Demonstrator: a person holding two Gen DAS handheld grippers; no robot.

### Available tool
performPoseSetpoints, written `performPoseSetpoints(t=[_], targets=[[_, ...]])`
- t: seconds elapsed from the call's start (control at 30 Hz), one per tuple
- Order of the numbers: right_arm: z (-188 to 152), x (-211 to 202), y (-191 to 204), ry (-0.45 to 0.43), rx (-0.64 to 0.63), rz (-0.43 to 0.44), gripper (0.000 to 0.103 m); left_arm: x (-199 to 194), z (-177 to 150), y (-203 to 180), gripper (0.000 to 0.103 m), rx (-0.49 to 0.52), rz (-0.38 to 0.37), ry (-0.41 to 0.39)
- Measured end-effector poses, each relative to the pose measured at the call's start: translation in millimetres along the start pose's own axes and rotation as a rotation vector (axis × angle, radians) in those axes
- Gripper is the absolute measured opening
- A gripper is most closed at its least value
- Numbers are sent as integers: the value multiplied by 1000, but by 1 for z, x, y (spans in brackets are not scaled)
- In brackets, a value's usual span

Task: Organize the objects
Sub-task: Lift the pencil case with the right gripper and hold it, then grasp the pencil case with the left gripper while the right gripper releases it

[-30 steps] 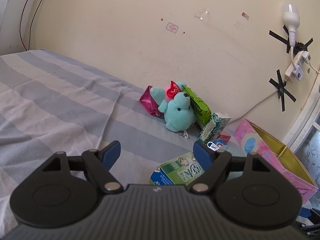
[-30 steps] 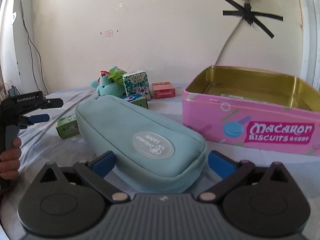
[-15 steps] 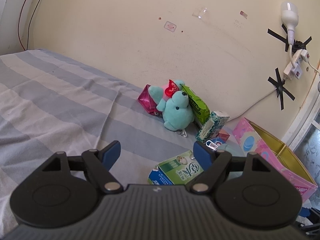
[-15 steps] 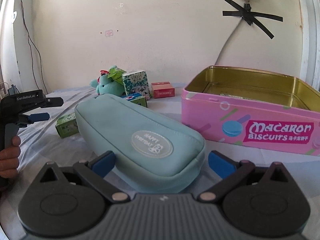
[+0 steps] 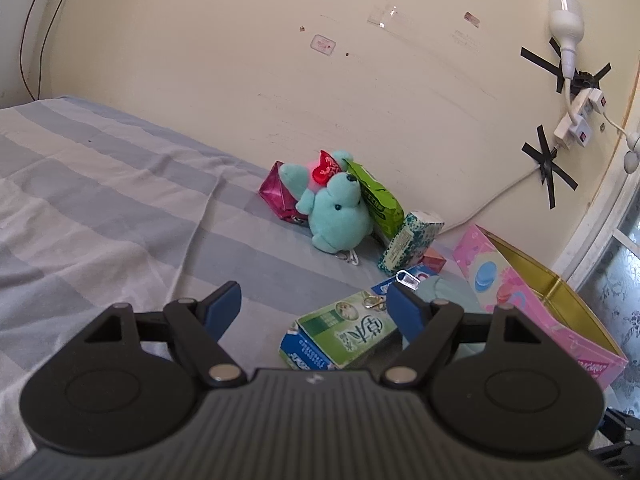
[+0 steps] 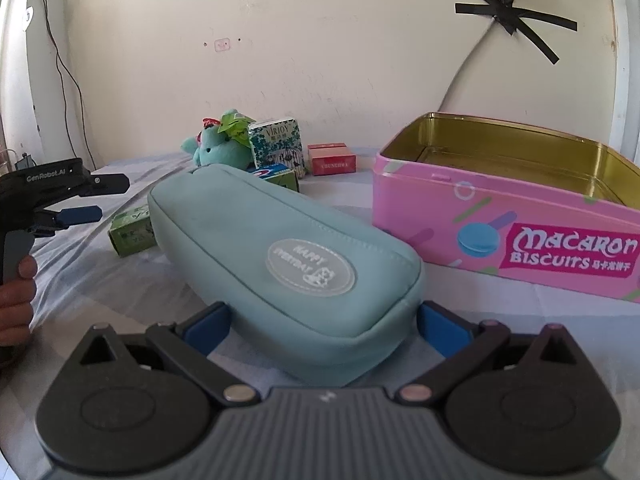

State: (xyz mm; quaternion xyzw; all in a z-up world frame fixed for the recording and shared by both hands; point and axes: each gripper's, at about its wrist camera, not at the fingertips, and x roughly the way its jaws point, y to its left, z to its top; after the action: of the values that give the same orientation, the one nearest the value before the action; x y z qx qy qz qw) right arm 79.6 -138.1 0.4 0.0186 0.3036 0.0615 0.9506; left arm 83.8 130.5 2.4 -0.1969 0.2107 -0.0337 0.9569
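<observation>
Straddling the near end of the teal pencil pouch point(image 6: 280, 248) on the bed, left of the pink biscuit tin point(image 6: 500, 216), the spread right claw point(image 6: 324, 328) risks soft fabric slipping free; the left claw point(image 5: 314, 304) hangs spread, empty.

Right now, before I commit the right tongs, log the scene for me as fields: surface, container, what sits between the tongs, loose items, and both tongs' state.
surface: striped blue-grey bedsheet
container: pink Macaron Biscuits tin, lid off, gold inside
right tongs: open, astride the near end of the teal fabric pouch, pads not pressing
left tongs: open, nothing held
loose items by wall: teal plush bear, green snack bag, floral tissue pack, red carton
</observation>
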Motion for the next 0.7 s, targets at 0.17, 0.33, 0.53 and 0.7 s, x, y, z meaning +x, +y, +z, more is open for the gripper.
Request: performPoseSetpoints(t=[0.17,0.33,0.53,0.7], targets=[[0,-4,5,-23,-34,-22,87,0,1,1,81,-4,3,5],[-2,-18,14,-98,-91,-49,80,1,1,1,81,-8,7,8],[4,-32,14,-150,-100,-25,74,2,1,3,81,-27,21,11],[0,-40,-10,-87,-6,-3,71,2,0,3,81,-31,19,18]])
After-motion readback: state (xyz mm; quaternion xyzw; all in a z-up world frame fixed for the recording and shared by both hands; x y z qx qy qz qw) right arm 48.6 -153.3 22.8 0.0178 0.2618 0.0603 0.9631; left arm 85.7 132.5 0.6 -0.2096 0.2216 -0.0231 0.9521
